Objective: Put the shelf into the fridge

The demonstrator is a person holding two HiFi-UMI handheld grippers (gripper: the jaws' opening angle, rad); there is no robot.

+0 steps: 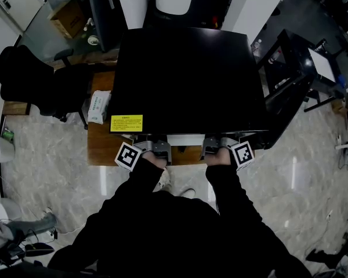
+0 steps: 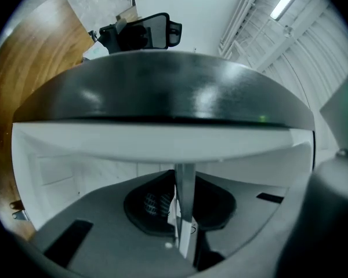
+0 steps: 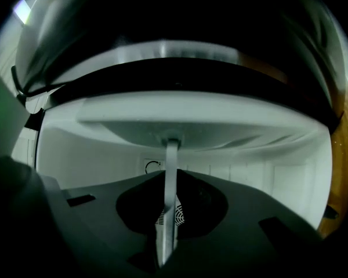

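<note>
Fridge (image 1: 185, 80) on wooden surface (image 1: 101, 146), black top, open front facing me, white interior. Shelf (image 3: 170, 169) at the opening just under the top; can't tell how deep. Left hand-held gripper (image 2: 183, 213) and right hand-held gripper (image 3: 168, 216) both clamped narrow on shelf's thin near edge, side by side. Arms stretched forward, both hand-held grippers level, pointing into fridge.

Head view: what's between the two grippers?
The white shelf spans the gap from left gripper to right gripper, both clamped on it; the head view shows it.
</note>
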